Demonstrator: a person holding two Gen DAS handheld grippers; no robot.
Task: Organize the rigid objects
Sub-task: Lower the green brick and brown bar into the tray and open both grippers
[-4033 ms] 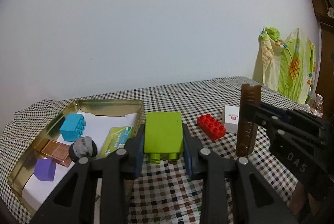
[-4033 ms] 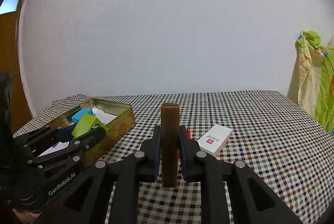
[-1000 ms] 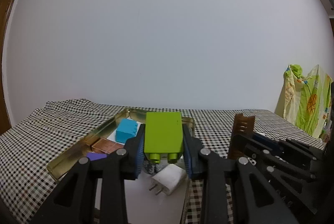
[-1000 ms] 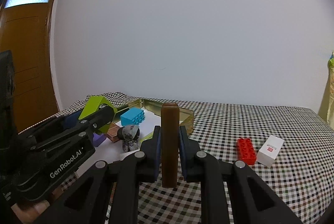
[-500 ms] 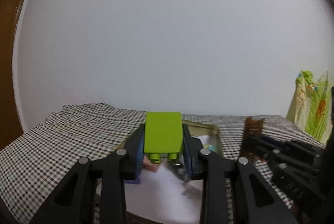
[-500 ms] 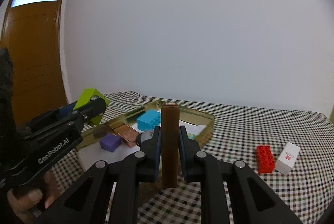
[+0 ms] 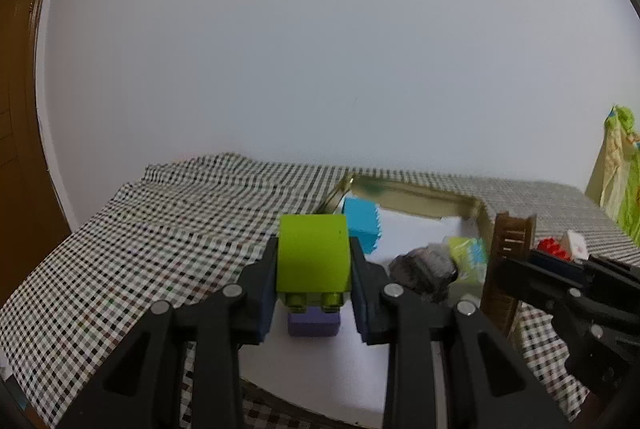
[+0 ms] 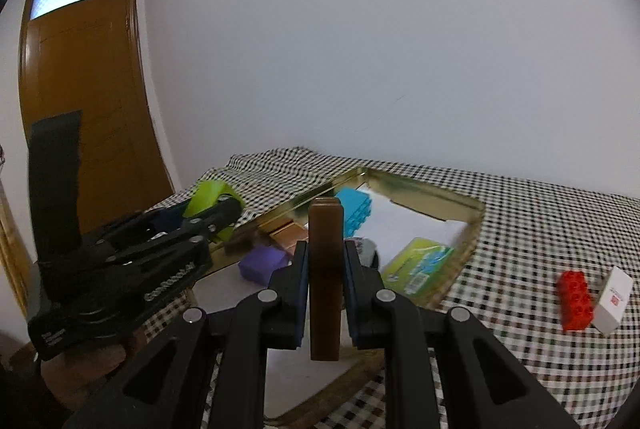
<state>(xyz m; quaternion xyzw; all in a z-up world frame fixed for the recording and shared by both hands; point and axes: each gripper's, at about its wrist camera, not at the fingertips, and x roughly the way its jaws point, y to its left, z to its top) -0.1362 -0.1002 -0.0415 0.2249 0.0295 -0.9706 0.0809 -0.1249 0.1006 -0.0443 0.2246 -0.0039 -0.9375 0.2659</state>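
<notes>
Carrying both loads over the gold tray point(image 8: 460, 203) on the checked desk point(image 7: 160, 229): left tool point(image 7: 314, 283) clamped on green block point(image 7: 314, 257), right tool point(image 8: 325, 283) clamped on upright brown piece point(image 8: 325, 269). Next, I judge, lowering each onto bare tray floor.

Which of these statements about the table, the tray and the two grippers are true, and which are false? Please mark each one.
1. The left gripper is shut on a green block. True.
2. The right gripper is open and holds nothing. False: it is shut on a brown block, held upright.
3. The red block lies inside the gold tray. False: it lies on the checked cloth, outside the tray, beside a white box.
4. A blue block and a purple block are in the tray. True.
5. The white box stands in the tray. False: it is on the cloth.
</notes>
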